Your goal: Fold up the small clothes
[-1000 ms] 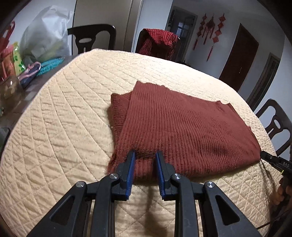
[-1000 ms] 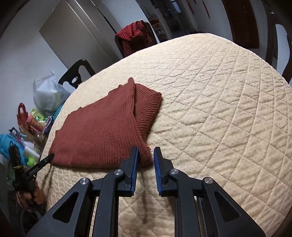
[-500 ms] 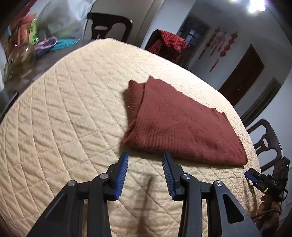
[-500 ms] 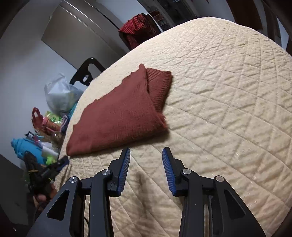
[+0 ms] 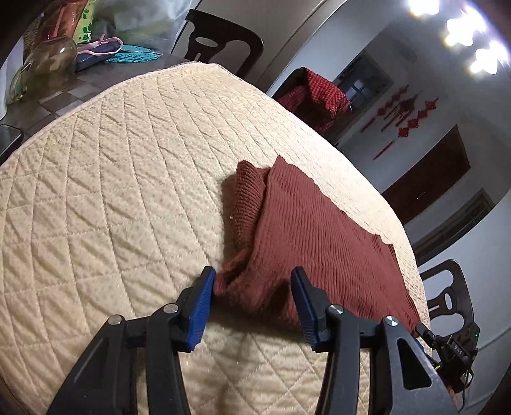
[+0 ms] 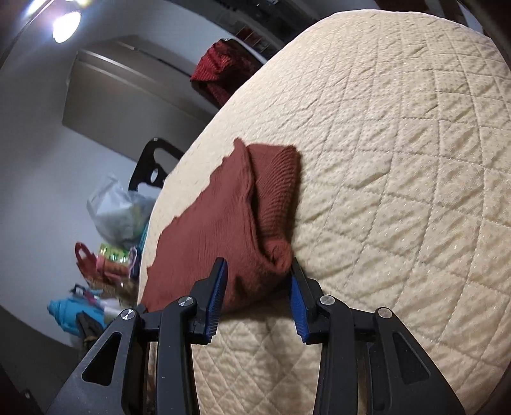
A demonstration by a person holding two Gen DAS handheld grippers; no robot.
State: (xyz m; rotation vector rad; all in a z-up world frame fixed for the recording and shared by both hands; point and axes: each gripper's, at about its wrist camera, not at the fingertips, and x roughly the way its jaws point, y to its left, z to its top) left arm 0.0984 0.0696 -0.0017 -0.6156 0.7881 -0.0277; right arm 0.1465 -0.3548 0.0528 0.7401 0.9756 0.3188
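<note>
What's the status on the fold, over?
Left gripper and right gripper open, straddling near corners. Rust knit garment folded flat on quilt. Nothing blocking.

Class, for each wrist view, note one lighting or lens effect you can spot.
Left wrist view: ceiling lights blow out into glare; the quilted table cover bulges from fisheye distortion. Right wrist view: one lamp flares, and the clutter at left looks blurred.

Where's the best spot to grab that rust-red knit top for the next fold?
Probably the two near corners of the knit top, approached from the near table edge. Both the left gripper and right gripper are open, straddling those thick, bunched corners.
</note>
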